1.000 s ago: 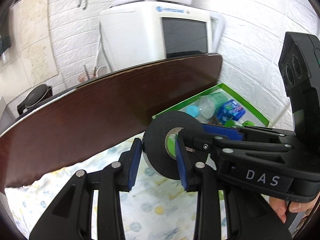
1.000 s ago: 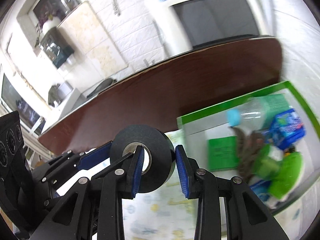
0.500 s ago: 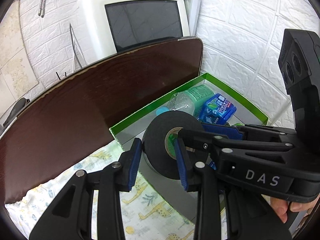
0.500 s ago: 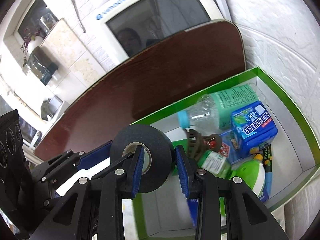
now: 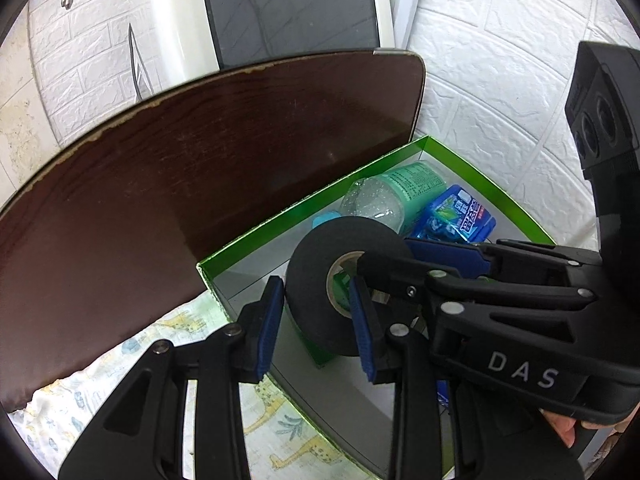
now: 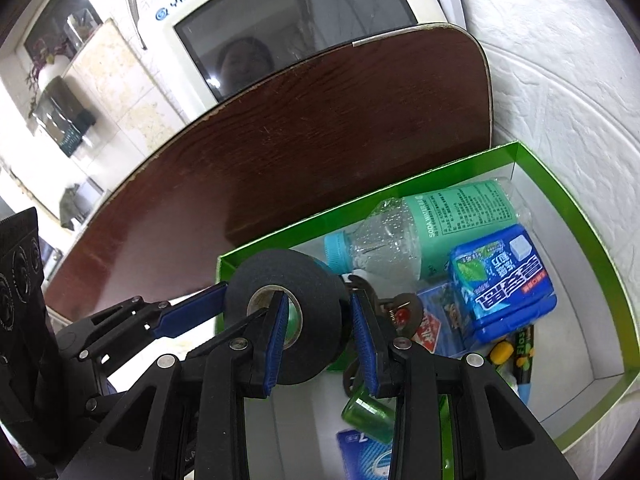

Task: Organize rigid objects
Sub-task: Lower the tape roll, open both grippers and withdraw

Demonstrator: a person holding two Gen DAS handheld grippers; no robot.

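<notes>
A black roll of tape is held in the air over the near left corner of a green box. Both grippers hold it: my left gripper has one pad on the roll's outside and one in its hole. My right gripper grips the opposite wall of the roll the same way. The green box holds a soda water bottle, a blue gum pack, a small green bottle and several other small items.
A dark brown board leans upright just behind the box. A white monitor-like appliance stands behind the board. A white brick wall closes the right side. A giraffe-print cloth covers the surface under the box.
Both grippers have carried the tape roll to the right and forward, from in front of the brown board to over the green box. The grip on the roll is unchanged.
</notes>
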